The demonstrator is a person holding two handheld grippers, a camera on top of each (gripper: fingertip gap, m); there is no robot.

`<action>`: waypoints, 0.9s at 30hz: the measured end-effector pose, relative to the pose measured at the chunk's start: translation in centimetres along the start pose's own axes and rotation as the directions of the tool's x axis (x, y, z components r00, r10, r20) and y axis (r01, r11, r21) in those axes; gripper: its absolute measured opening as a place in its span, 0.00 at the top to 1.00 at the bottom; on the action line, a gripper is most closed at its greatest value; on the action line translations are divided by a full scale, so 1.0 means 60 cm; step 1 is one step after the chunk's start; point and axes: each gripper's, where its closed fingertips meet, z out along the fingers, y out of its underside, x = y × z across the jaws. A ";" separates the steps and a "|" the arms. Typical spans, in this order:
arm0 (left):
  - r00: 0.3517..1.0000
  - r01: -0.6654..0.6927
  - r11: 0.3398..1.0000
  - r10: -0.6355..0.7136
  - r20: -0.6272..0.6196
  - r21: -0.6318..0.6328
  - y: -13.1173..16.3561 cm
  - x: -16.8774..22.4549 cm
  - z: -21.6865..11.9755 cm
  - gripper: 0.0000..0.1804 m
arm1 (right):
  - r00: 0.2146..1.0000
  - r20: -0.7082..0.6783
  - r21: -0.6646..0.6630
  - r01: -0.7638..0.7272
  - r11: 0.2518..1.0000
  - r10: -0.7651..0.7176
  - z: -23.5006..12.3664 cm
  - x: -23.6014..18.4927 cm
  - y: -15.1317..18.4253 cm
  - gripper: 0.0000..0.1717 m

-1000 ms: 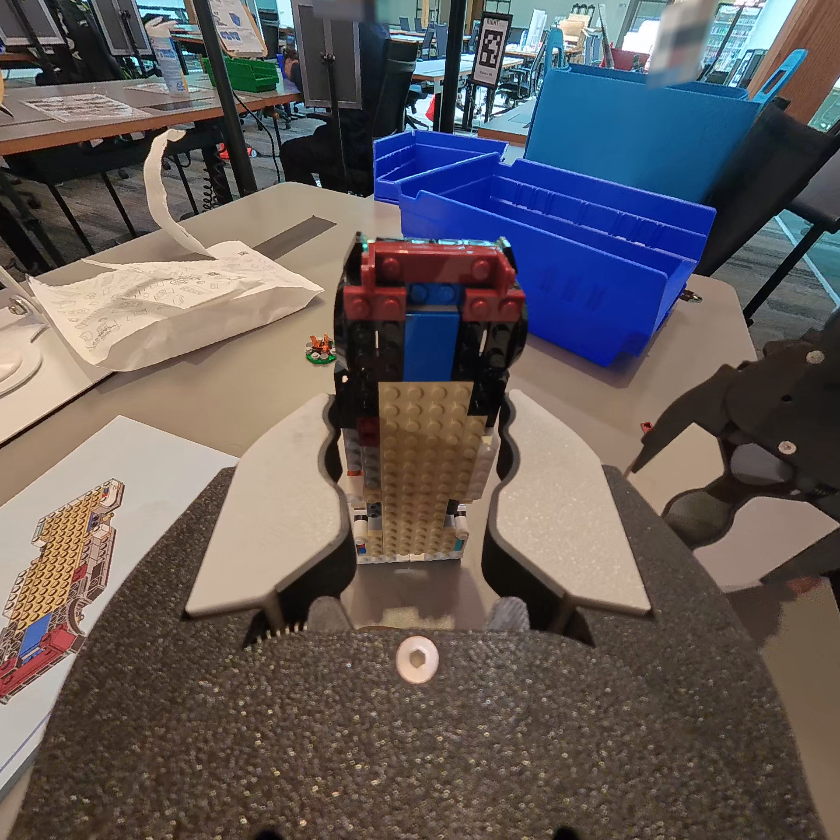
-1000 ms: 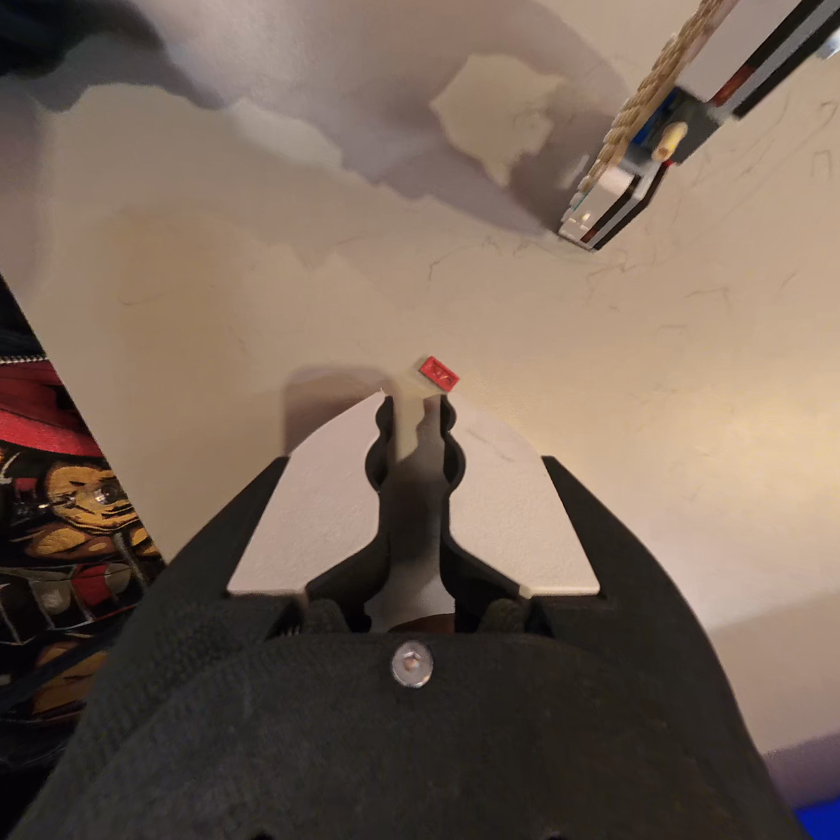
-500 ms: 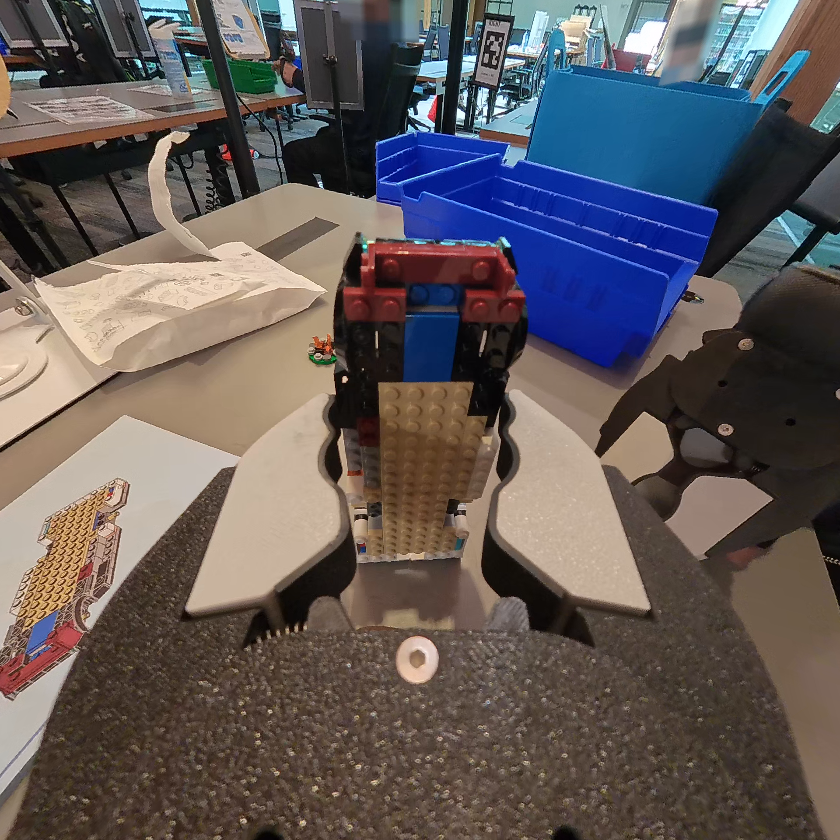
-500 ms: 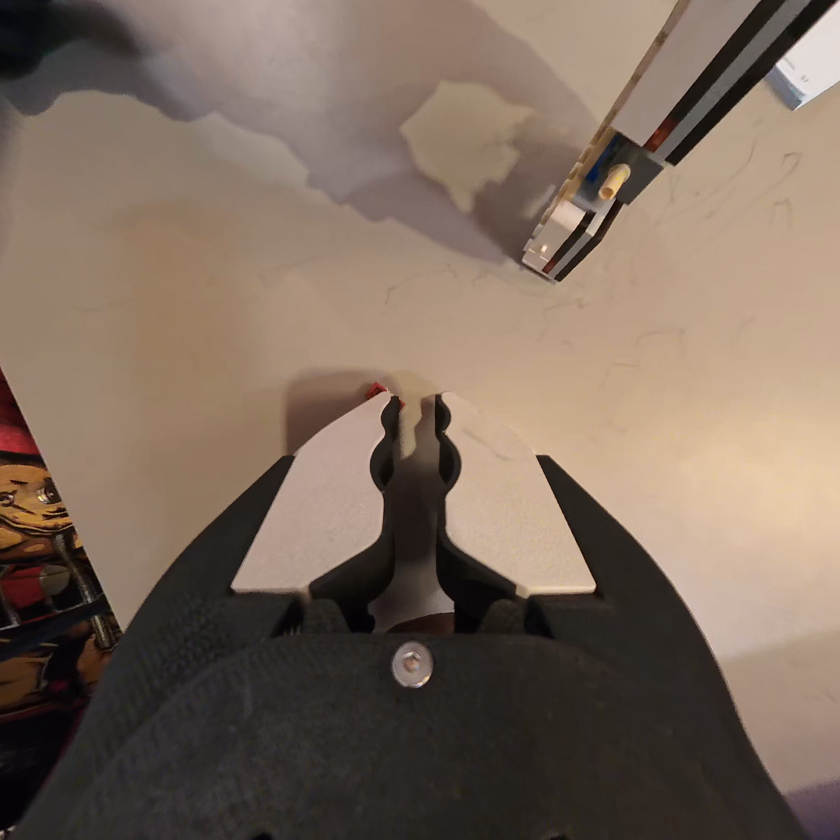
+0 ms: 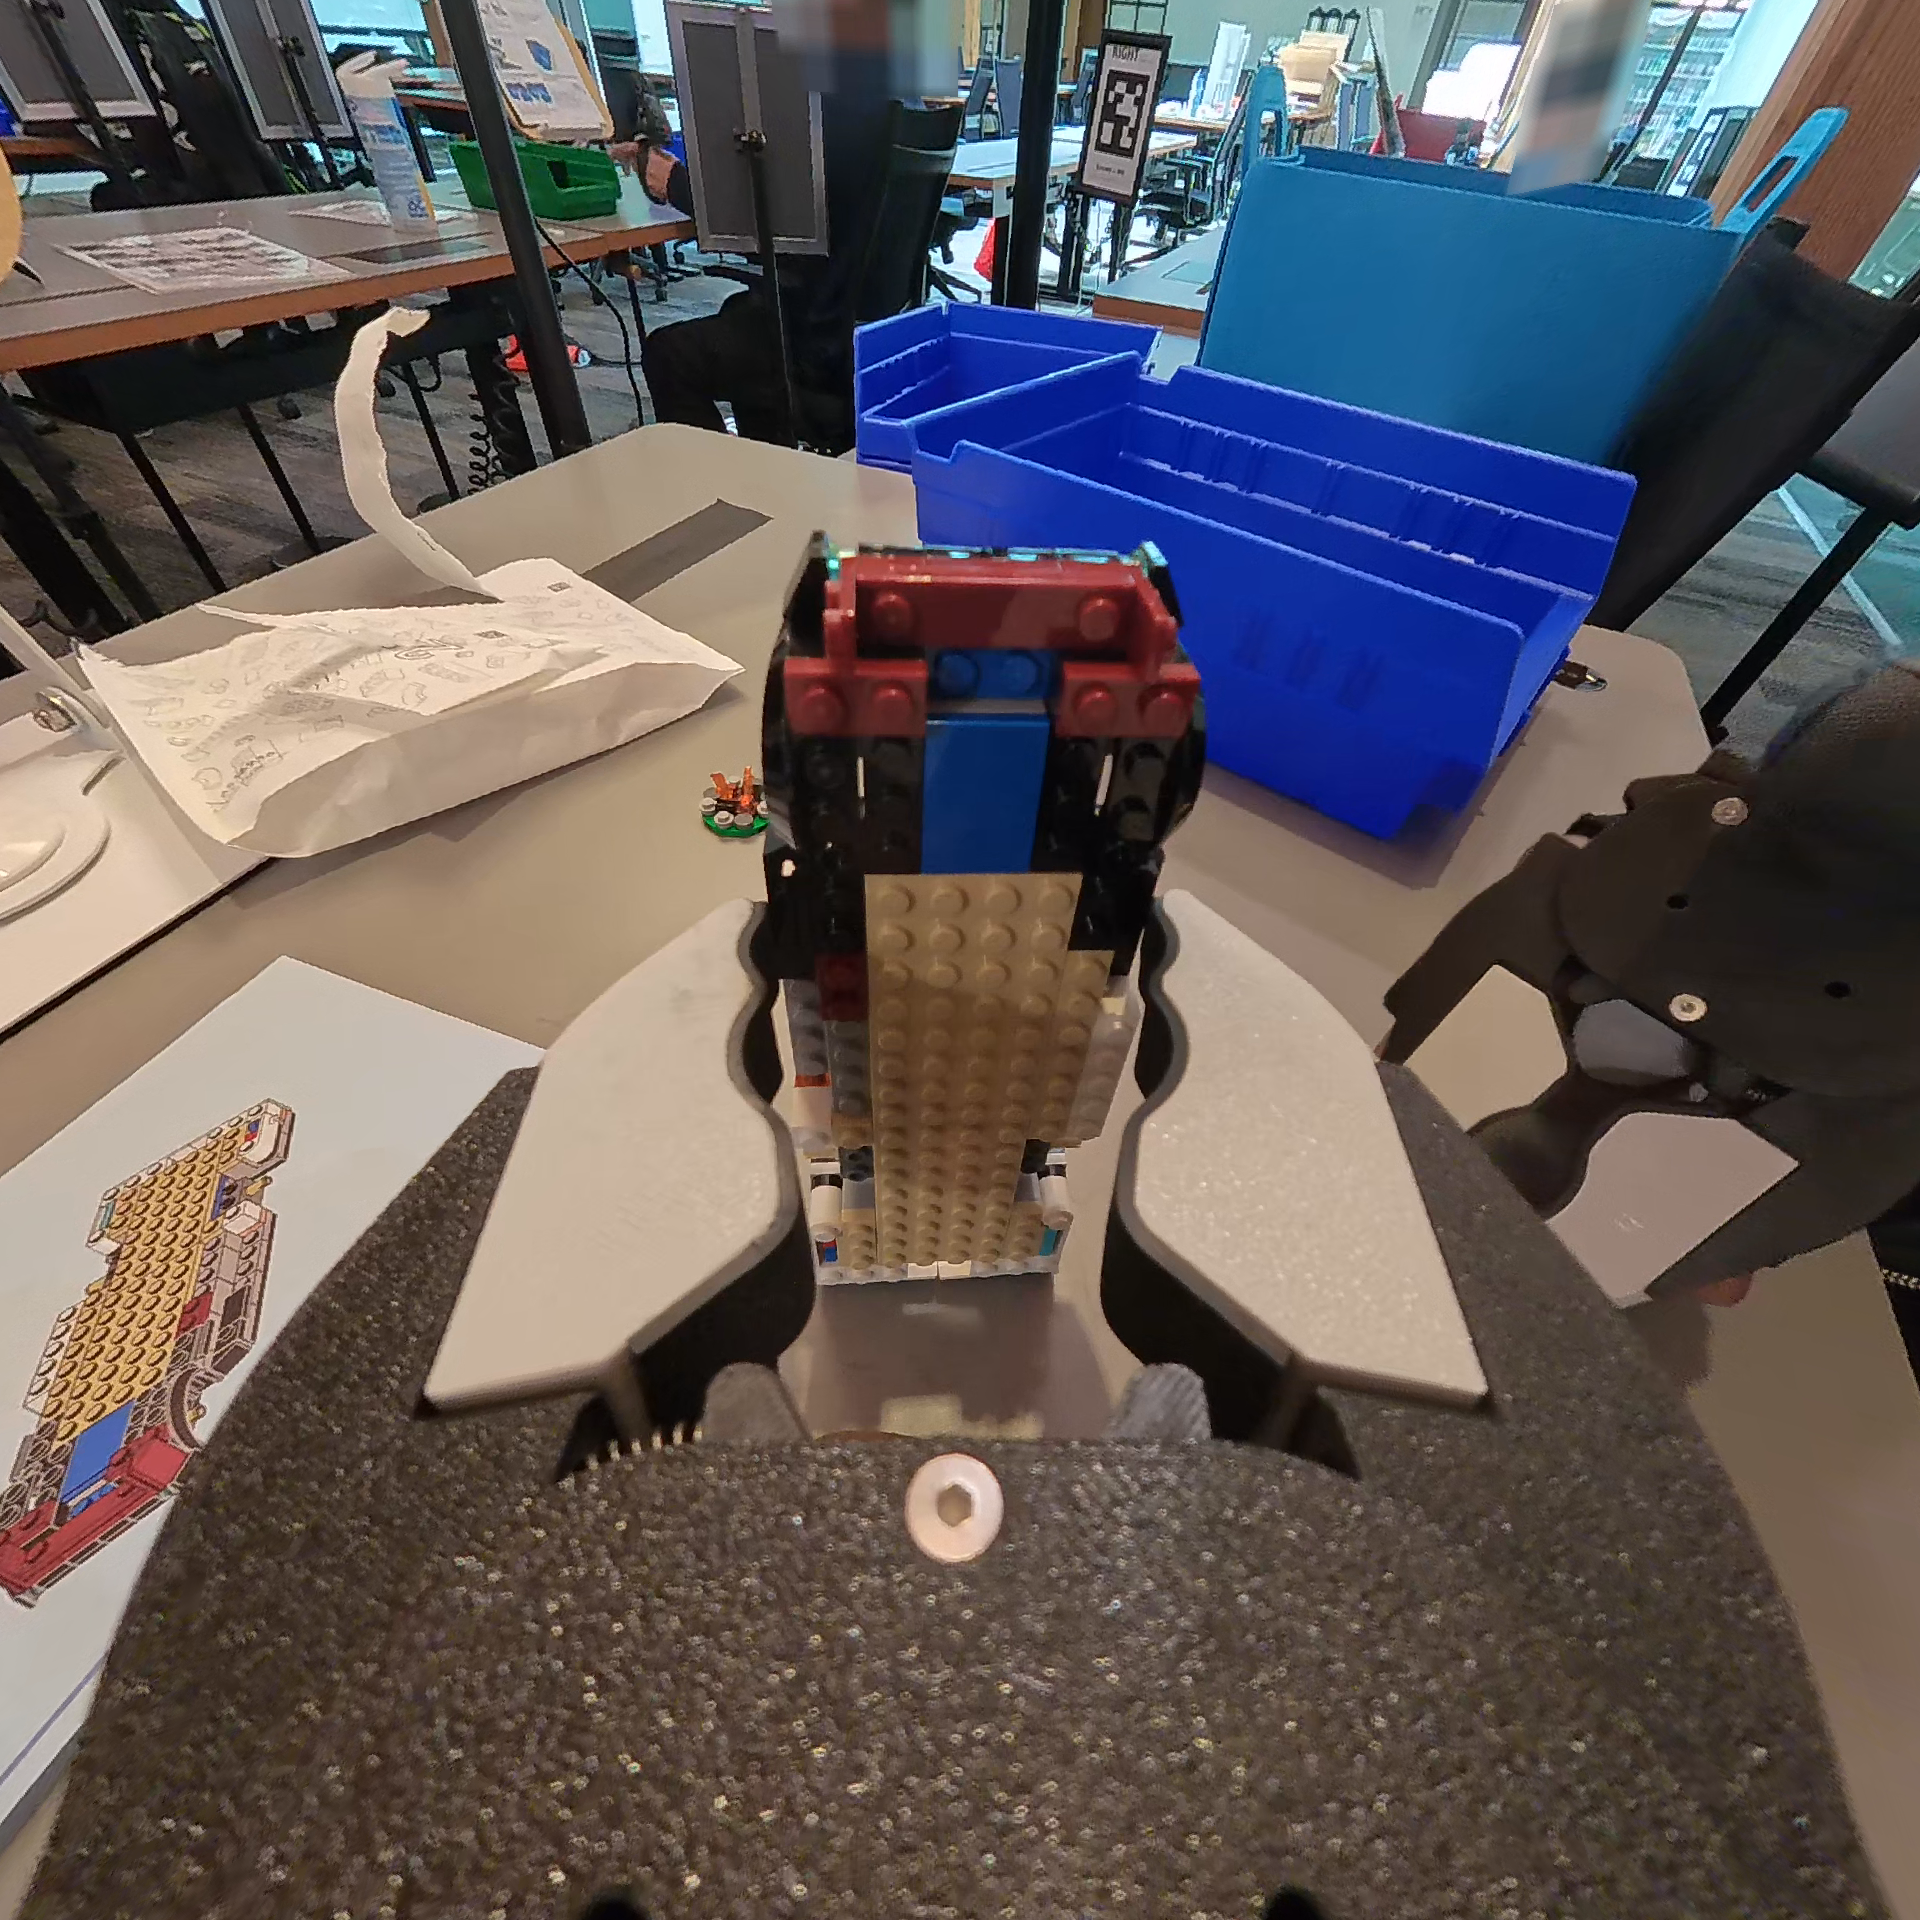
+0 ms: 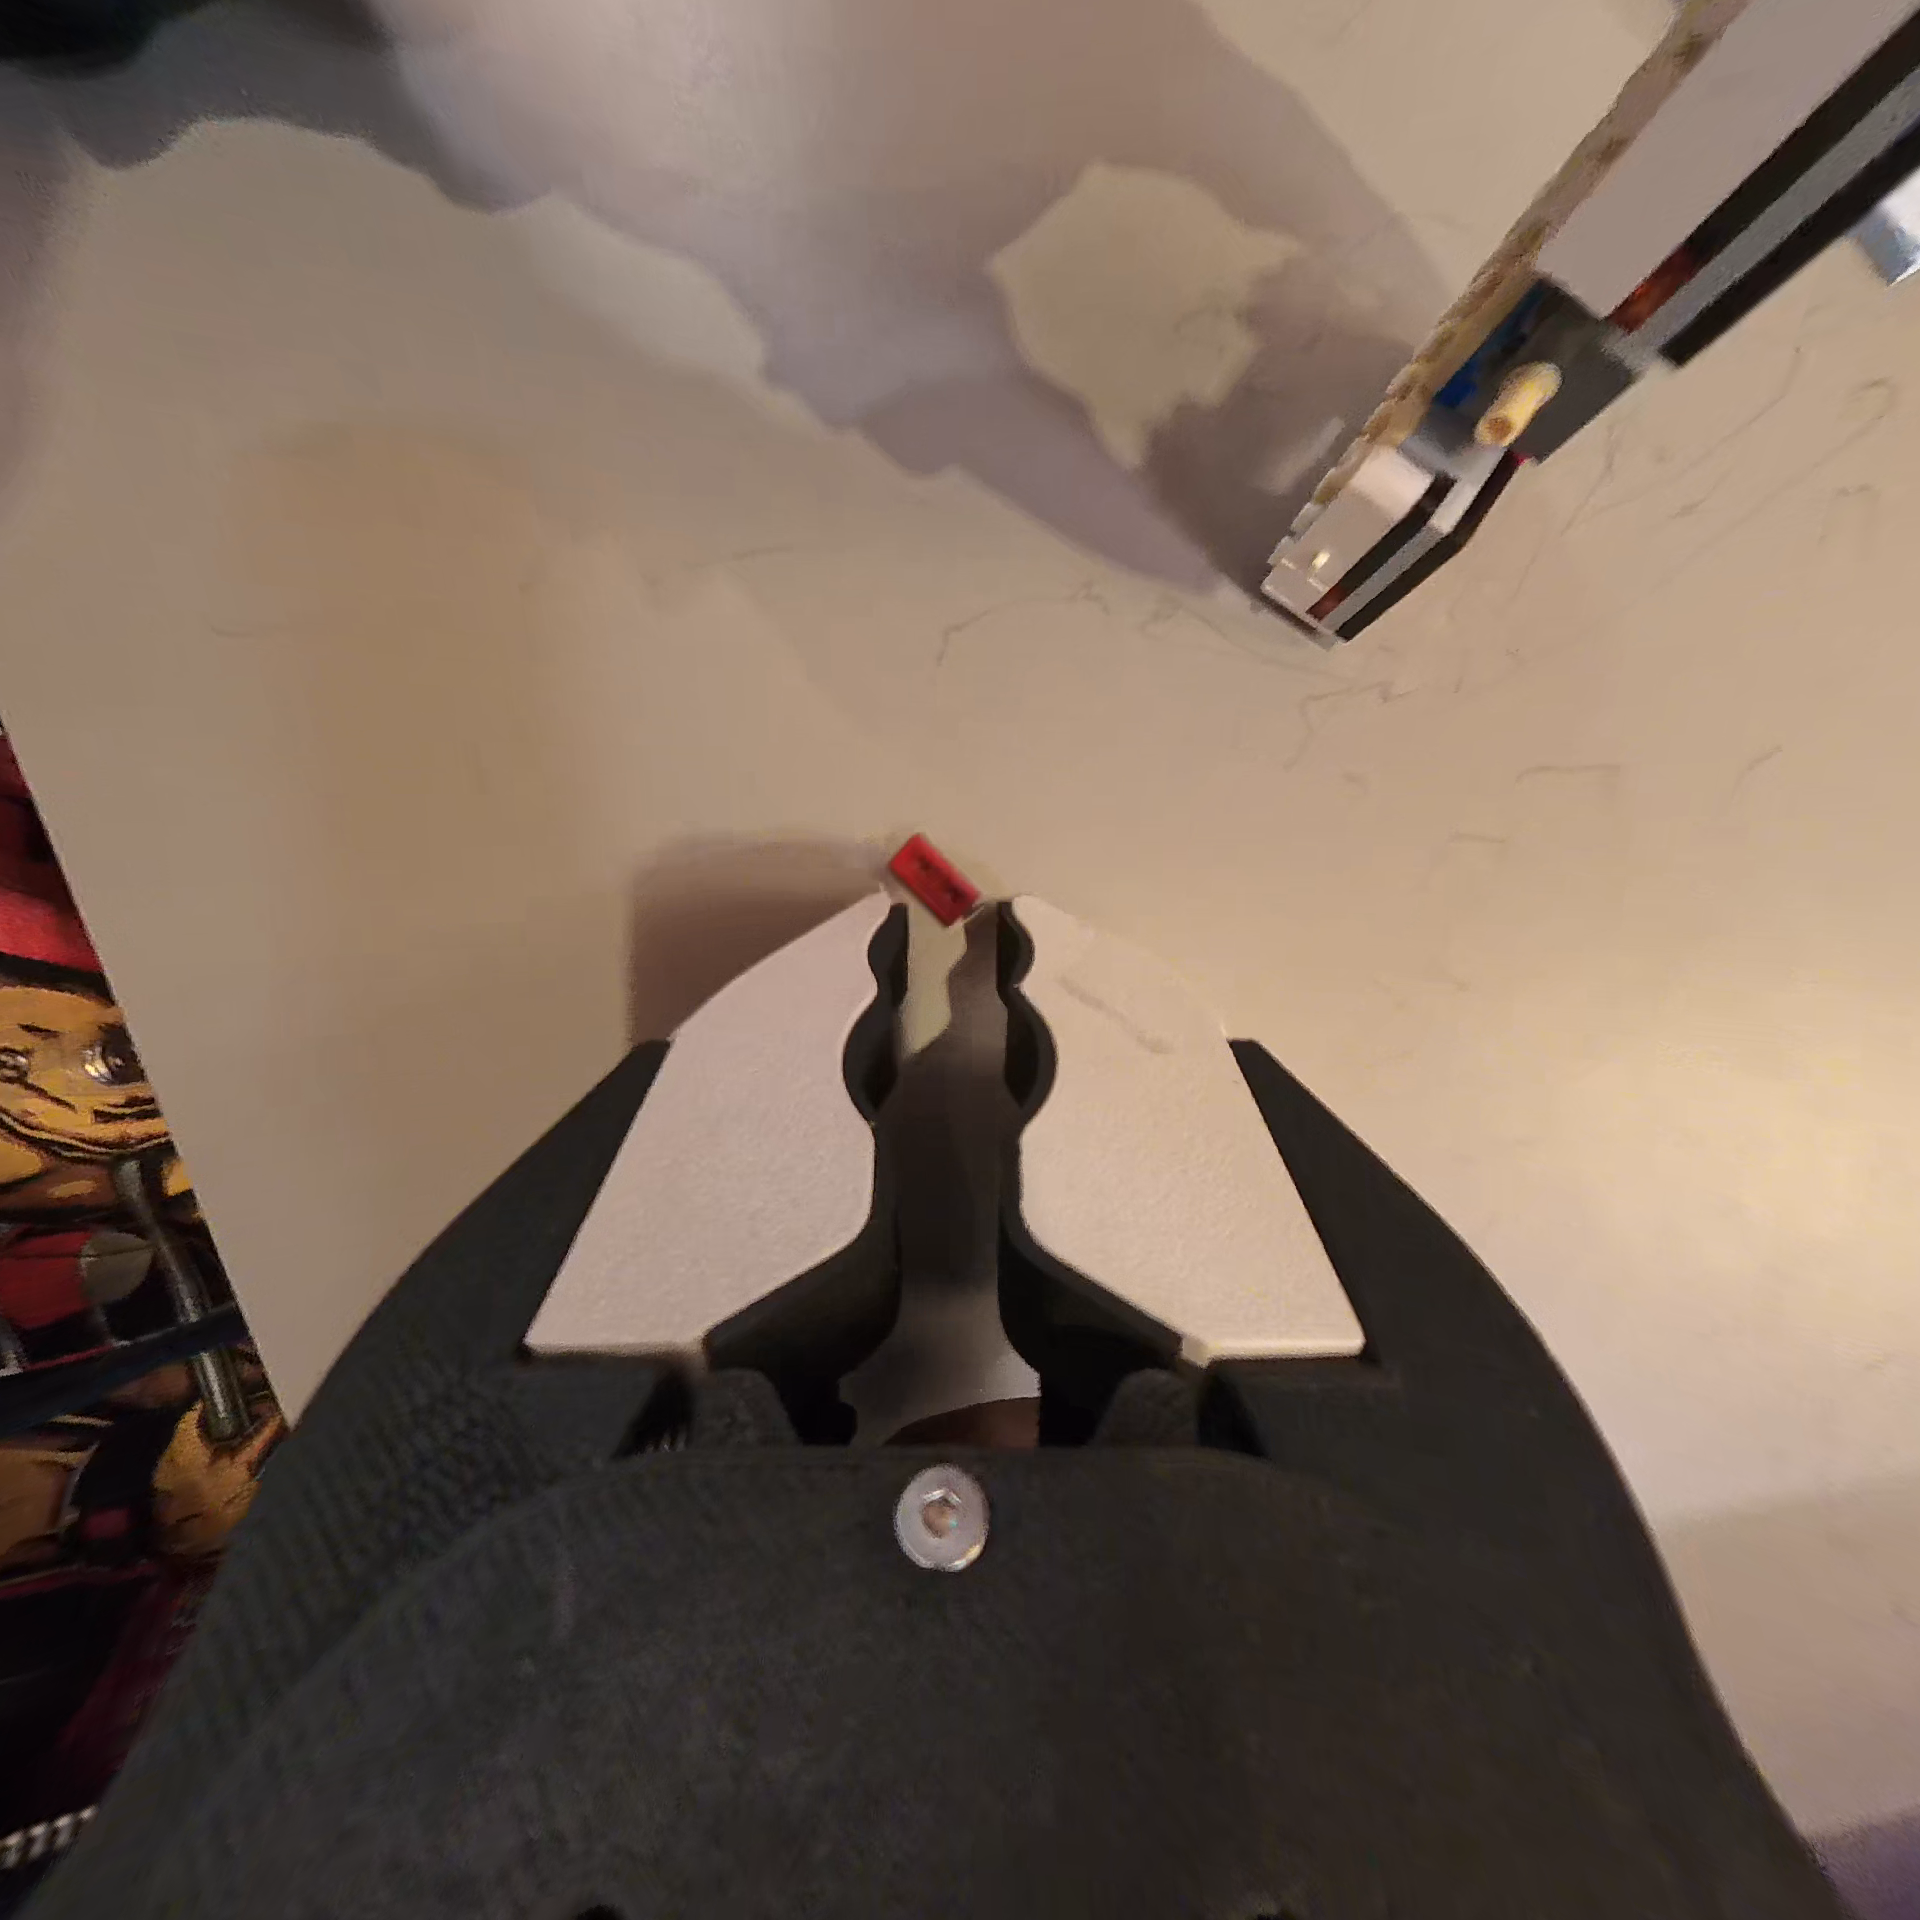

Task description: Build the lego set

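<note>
Brick model (image 5: 982, 935) sits pinched between the pads of the left hand-held gripper (image 5: 961, 997), both fingers (image 5: 665, 1091) pressing its sides; tan studded plate faces up, blue strip and dark red bricks at the far end, black parts on the flanks. It is held above the grey bench (image 5: 540, 894). Right hand-held gripper (image 6: 948, 906) points down at the bench, jaws narrowly apart and gripping nothing; small red brick (image 6: 932, 879) lies on the bench just beyond its fingertips, whether it touches them I cannot tell. In the right wrist view the near end of the brick model (image 6: 1382, 499) shows up top right, well apart from the red brick. Right hand-held gripper also shows at the right edge of the left wrist view (image 5: 1704, 997), beside the model. Around: white paper bag (image 5: 395, 707) with a torn strip curling up, far left; tiny green-based piece with orange bits (image 5: 736, 805) on the bench just left of the model; printed instruction sheet (image 5: 156, 1299) near left; blue plastic bins (image 5: 1299, 582) behind the model on the right; desks and chairs further back. Colourful printed fabric (image 6: 83, 1195) at the left edge of the right wrist view
</note>
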 end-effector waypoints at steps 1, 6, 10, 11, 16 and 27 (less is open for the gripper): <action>1.000 0.000 1.000 0.000 0.000 0.000 0.000 0.000 0.000 0.63 | 1.000 0.000 0.005 0.001 1.000 -0.001 0.000 -0.002 -0.001 0.91; 1.000 -0.001 1.000 0.001 -0.001 0.001 -0.001 0.001 0.000 0.63 | 1.000 -0.019 0.021 -0.006 1.000 0.006 -0.002 0.005 -0.009 0.89; 1.000 -0.004 1.000 0.004 0.003 -0.001 0.000 0.000 0.000 0.63 | 1.000 -0.004 0.045 -0.020 0.999 0.020 0.001 0.008 -0.021 0.90; 1.000 -0.004 1.000 0.004 0.003 -0.001 0.000 0.000 0.000 0.63 | 1.000 -0.004 0.039 -0.011 0.999 0.011 0.004 0.008 -0.021 0.90; 1.000 -0.004 1.000 0.004 0.004 -0.001 0.000 -0.001 0.000 0.63 | 1.000 -0.018 0.003 0.002 1.000 -0.002 0.014 0.012 -0.018 0.92; 1.000 -0.002 1.000 0.002 0.005 0.000 0.000 -0.003 0.000 0.63 | 0.984 0.079 0.114 -0.169 0.979 0.161 -0.008 -0.007 -0.039 0.95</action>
